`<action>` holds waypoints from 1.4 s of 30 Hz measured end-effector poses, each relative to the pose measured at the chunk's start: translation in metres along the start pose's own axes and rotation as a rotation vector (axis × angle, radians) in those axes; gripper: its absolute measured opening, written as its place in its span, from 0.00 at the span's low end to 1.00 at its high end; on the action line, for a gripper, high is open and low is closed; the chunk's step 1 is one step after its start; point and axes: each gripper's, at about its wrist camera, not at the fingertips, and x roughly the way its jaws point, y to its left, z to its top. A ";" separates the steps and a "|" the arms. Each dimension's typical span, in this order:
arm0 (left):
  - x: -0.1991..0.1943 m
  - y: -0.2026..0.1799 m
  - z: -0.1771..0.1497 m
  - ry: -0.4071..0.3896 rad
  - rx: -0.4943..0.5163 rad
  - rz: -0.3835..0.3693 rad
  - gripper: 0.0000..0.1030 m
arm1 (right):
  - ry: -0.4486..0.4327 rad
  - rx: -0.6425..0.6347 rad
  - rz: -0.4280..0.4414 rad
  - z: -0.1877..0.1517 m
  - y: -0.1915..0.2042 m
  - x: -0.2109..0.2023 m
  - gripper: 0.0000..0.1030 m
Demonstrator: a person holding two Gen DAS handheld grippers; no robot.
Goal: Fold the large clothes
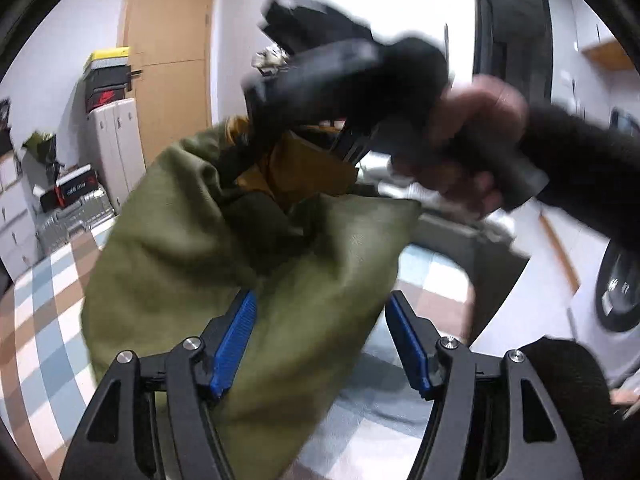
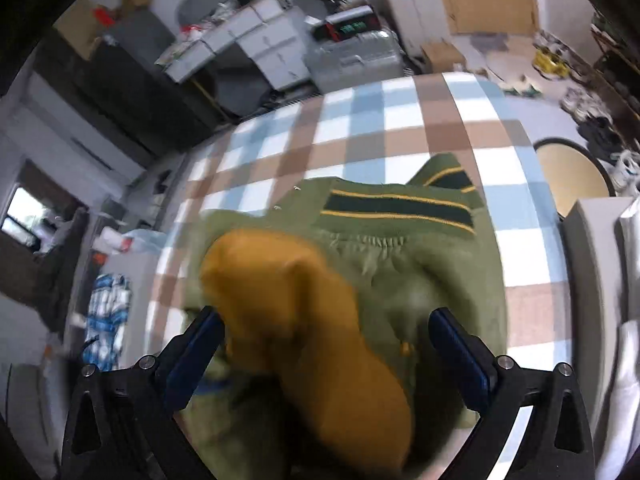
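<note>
— Jacket (image 2: 400, 264): where?
— Bunched on the checked bedcover (image 2: 360, 120), clear of its far edge.
— Jaws?
— My left gripper (image 1: 320, 344) and right gripper (image 2: 324, 360) both gape, cloth between, unpinched.

a lived-in home: checked bedcover (image 2: 360, 120), wooden door (image 1: 172, 60), stacked shoeboxes (image 1: 106, 80), a washing machine (image 1: 616, 292) (all rather cluttered).

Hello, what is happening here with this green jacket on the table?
A person with a gripper in each hand is folding a green jacket with a mustard lining on a checked tablecloth. The left gripper has its jaws apart, with green cloth lying loosely between them. The right gripper is wide open above the bunched lining, not pinching it. The striped hem lies flat on the far side. The jacket is still bunched up, not folded.
</note>
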 end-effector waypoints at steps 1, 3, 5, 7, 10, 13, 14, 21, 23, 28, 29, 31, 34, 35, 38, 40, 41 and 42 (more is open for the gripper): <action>-0.008 0.005 0.000 -0.014 -0.025 0.006 0.60 | -0.019 0.005 0.015 0.004 -0.004 0.001 0.85; -0.026 0.018 0.001 -0.052 -0.072 0.062 0.61 | -0.038 0.012 0.058 0.005 -0.006 0.000 0.42; -0.040 0.031 0.001 -0.097 -0.127 0.134 0.62 | -0.081 0.018 0.091 0.007 -0.010 -0.010 0.30; -0.047 0.046 0.003 -0.117 -0.194 0.169 0.62 | -0.113 0.042 0.164 0.015 -0.008 -0.023 0.26; -0.040 0.063 0.007 -0.118 -0.304 0.194 0.62 | -0.144 0.076 0.256 0.030 0.001 -0.041 0.23; -0.018 0.069 0.013 -0.097 -0.385 0.139 0.62 | -0.176 0.135 0.300 0.044 -0.006 -0.047 0.20; -0.013 0.068 0.015 -0.089 -0.389 0.135 0.62 | -0.186 0.157 0.296 0.046 -0.013 -0.047 0.20; 0.035 0.027 0.039 -0.019 -0.311 0.027 0.62 | -0.136 0.397 0.277 0.014 -0.129 -0.003 0.19; 0.048 0.016 0.047 -0.001 -0.289 -0.017 0.66 | -0.134 0.428 0.293 -0.002 -0.154 0.008 0.20; 0.070 0.016 0.056 0.054 -0.247 -0.008 0.70 | -0.140 0.504 0.507 -0.039 -0.199 0.027 0.33; 0.076 0.014 0.058 0.061 -0.224 0.008 0.75 | -0.134 0.505 0.517 -0.041 -0.199 0.023 0.42; 0.078 0.013 0.061 0.068 -0.202 0.033 0.80 | -0.155 0.467 0.437 -0.042 -0.190 0.003 0.57; 0.075 0.019 0.059 0.066 -0.219 0.034 0.80 | -0.210 0.325 0.339 -0.052 -0.164 -0.035 0.76; 0.073 0.021 0.058 0.062 -0.229 0.028 0.80 | -0.237 0.261 0.315 -0.059 -0.151 -0.048 0.78; 0.070 0.027 0.049 0.047 -0.266 0.011 0.80 | -0.265 0.115 0.293 -0.082 -0.116 -0.064 0.85; 0.069 0.030 0.050 0.036 -0.297 0.005 0.80 | -0.238 0.057 0.249 -0.092 -0.096 -0.054 0.85; 0.068 0.031 0.052 0.031 -0.307 0.004 0.80 | -0.206 0.057 0.225 -0.093 -0.090 -0.042 0.85; 0.067 0.033 0.054 0.025 -0.319 -0.001 0.80 | -0.173 0.052 0.210 -0.092 -0.085 -0.029 0.82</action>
